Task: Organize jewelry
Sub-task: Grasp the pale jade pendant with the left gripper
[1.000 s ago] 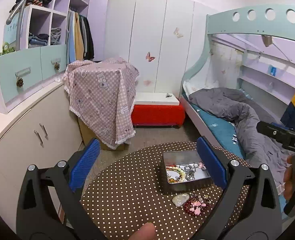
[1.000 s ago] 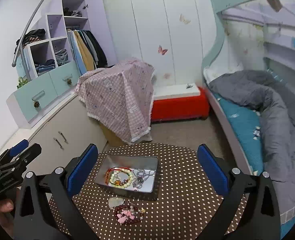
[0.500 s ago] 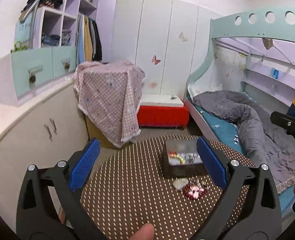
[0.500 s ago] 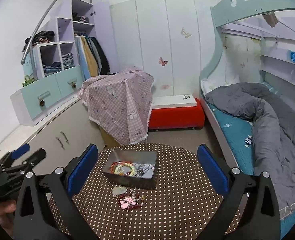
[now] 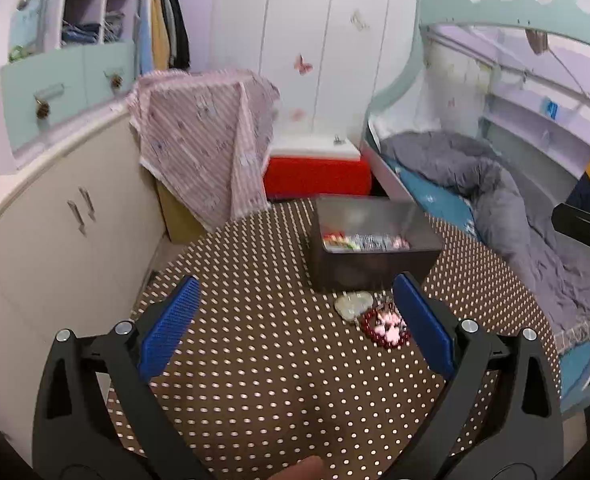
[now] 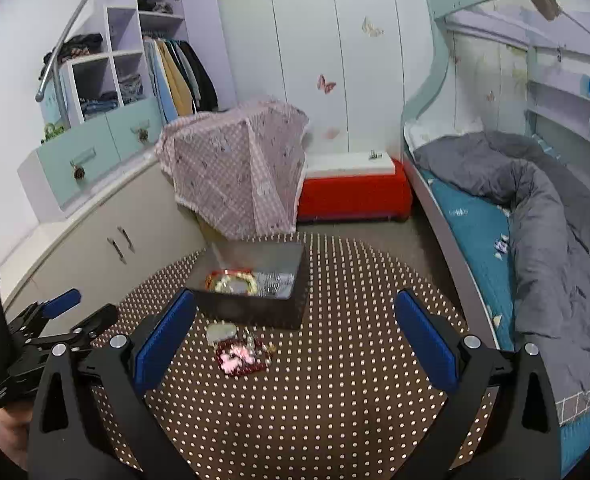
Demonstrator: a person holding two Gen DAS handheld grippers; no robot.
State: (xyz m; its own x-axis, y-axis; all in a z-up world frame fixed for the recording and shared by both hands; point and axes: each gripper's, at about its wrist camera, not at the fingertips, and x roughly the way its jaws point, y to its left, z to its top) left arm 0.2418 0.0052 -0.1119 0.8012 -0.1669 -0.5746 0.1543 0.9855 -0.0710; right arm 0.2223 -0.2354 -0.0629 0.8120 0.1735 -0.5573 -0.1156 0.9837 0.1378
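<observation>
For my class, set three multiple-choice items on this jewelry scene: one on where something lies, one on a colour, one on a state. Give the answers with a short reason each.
1. Where do the loose pale stone and red-pink piece lie?
A. Inside the tin
B. On the table, in front of the tin
C. On the bed

2. What colour are the pads on the fingers?
A. Blue
B. Green
C. White

3. How are the left gripper and right gripper?
A. Both shut on jewelry
B. One open, one shut
C. Both open, holding nothing

Answers:
1 B: both rest on the dotted table, just outside the wall of the tin.
2 A: the pads are blue in both views.
3 C: each pair of fingers stands wide apart with nothing between.
</observation>
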